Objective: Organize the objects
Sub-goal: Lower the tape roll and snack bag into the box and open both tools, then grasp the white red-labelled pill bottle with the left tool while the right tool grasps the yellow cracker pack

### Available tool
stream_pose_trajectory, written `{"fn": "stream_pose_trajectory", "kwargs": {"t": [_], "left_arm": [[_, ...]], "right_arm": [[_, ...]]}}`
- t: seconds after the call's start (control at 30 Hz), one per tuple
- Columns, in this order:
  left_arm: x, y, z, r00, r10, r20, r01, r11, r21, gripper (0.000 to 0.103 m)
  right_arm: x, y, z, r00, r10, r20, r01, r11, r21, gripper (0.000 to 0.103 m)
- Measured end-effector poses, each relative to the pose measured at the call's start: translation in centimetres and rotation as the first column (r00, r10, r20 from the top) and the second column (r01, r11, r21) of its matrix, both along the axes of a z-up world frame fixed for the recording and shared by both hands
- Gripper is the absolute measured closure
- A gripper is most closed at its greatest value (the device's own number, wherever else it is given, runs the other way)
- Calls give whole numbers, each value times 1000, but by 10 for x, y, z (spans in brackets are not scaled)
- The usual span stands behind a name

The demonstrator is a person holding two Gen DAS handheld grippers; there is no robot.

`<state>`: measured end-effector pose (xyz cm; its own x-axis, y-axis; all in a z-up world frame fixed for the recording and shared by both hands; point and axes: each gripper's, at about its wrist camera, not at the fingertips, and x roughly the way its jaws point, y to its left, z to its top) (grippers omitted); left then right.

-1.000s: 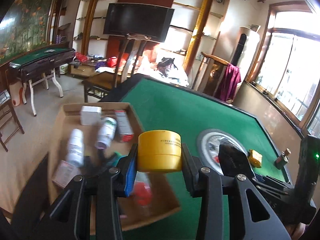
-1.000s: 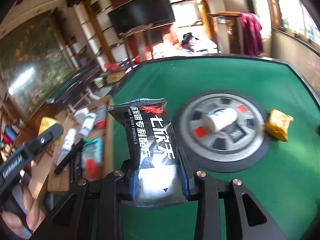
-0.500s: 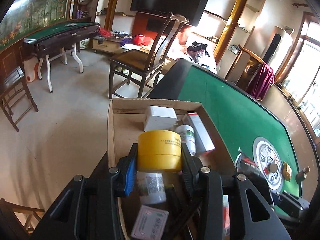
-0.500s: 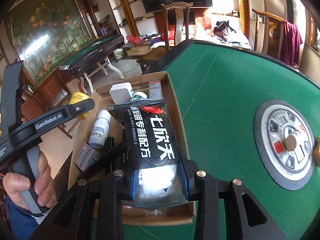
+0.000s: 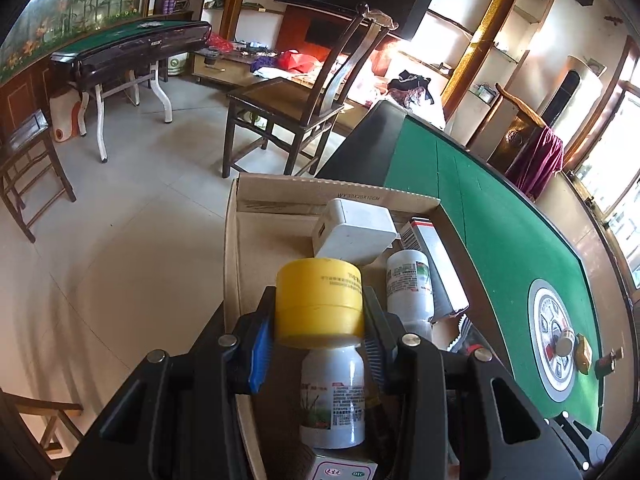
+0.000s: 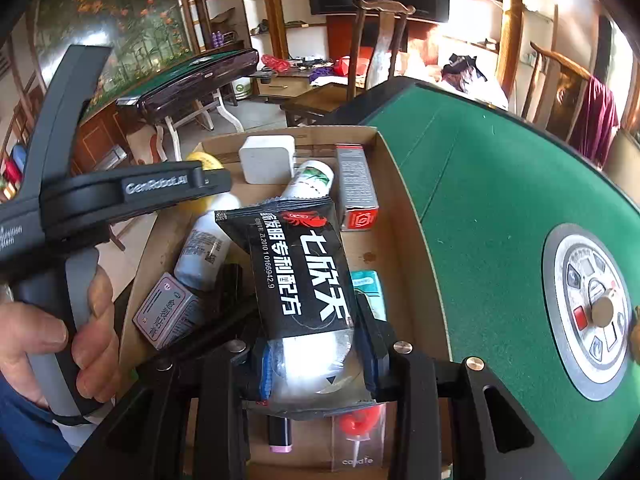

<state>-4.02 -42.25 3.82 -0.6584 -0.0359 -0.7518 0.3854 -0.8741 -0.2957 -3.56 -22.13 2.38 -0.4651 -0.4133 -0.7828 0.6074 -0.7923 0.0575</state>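
Both claws moved over the cardboard box (image 6: 404,216): left claw (image 5: 320,332) grips one yellow jar (image 5: 319,304), right claw (image 6: 316,364) one black packet (image 6: 300,272).

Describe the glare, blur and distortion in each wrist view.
Left wrist view: window light blows out the shelves; fisheye bends the green table edge; the yellow jar is sharp. Right wrist view: glare whitens the clear end of the black packet; the cardboard box is sharp.
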Motion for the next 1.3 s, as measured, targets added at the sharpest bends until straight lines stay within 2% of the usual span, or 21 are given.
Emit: {"fn": "stream_pose_trajectory", "kwargs": {"t": [0.23, 0.27, 0.33, 0.37, 0.53, 0.7, 0.8, 0.9, 1.0, 1.1, 1.13, 1.23, 1.3], "left_arm": [[2, -6, -2, 1000, 21, -10, -20, 999, 35, 62], [4, -5, 0, 1000, 24, -17, -24, 999, 23, 61], [8, -3, 6, 999, 35, -29, -35, 999, -3, 49], [10, -3, 8, 999, 37, -34, -37, 999, -5, 48], [25, 5, 27, 996, 41, -76, -43, 999, -26, 47], [33, 31, 49, 993, 6, -121, -12, 999, -50, 45], [33, 62, 65, 988, -61, -141, 51, 996, -79, 44], [27, 104, 77, 976, -161, -145, 144, 982, -126, 43], [14, 161, 78, 949, -290, -121, 266, 946, -183, 43], [-4, 225, 70, 901, -427, -79, 397, 884, -246, 42], [-14, 252, 65, 878, -475, -65, 443, 856, -267, 42], [-38, 304, 53, 828, -561, -14, 533, 794, -293, 42], [-62, 341, 42, 786, -617, 25, 595, 746, -299, 41]], "right_arm": [[10, -8, -1, 998, 29, -61, -26, 998, 55, 62], [12, -7, 0, 997, 27, -69, -23, 998, 59, 59], [16, -3, 3, 996, 32, -86, -28, 998, 55, 46], [18, -2, 5, 995, 35, -94, -31, 998, 51, 37], [32, 15, 22, 986, 54, -157, -52, 998, 19, 36], [35, 57, 39, 990, 19, -141, -30, 997, -73, 36], [31, 96, 45, 993, -33, -112, 18, 991, -135, 36], [17, 150, 47, 988, -129, -82, 113, 977, -179, 36], [0, 211, 46, 969, -242, -56, 227, 954, -196, 36], [-19, 280, 40, 925, -378, -26, 365, 908, -207, 36], [-27, 304, 37, 902, -431, -9, 420, 884, -205, 36], [-44, 365, 28, 831, -556, 34, 549, 808, -215, 36], [-51, 403, 18, 776, -627, 61, 622, 746, -239, 36]]}}
